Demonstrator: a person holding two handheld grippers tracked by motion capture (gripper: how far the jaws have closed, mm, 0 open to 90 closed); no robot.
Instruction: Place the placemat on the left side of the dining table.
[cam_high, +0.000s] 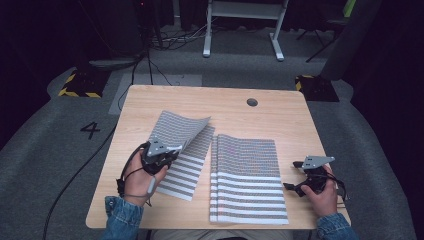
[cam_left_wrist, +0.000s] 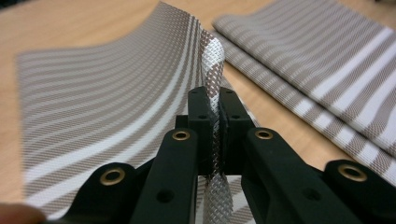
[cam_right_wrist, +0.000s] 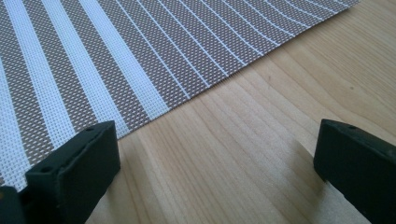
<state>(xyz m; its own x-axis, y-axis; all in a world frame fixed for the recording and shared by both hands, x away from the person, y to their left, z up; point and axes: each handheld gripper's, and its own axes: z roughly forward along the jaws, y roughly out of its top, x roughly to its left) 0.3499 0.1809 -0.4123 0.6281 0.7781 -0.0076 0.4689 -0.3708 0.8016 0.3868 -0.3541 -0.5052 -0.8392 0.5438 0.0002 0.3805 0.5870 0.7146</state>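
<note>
Left gripper: your left gripper (cam_high: 167, 151) is clamped on the edge of the left placemat (cam_high: 182, 150); in the left gripper view the woven mesh (cam_left_wrist: 214, 84) runs pinched between the two black jaws, which stand all but together on it.
Left placemat: it lies on the left half of the wooden table (cam_high: 150, 100), brown with white stripes; the edge you hold is lifted off the wood and the far part curls upward, while the near wide-striped end rests flat.
Right gripper: your right gripper (cam_high: 295, 176) sits low at the table's right edge, jaws wide apart with only bare wood between them; in the right gripper view the left jaw stands just at the stack's border (cam_right_wrist: 154, 112).
Stack of placemats: the stack of placemats (cam_high: 247, 180) lies flat at the middle of the table, just beside the left placemat; layered edges show along its left side; it is apart from both grippers' pads.
Table hole: a round cable hole (cam_high: 252, 102) sits near the far edge, well apart from the mats.
</note>
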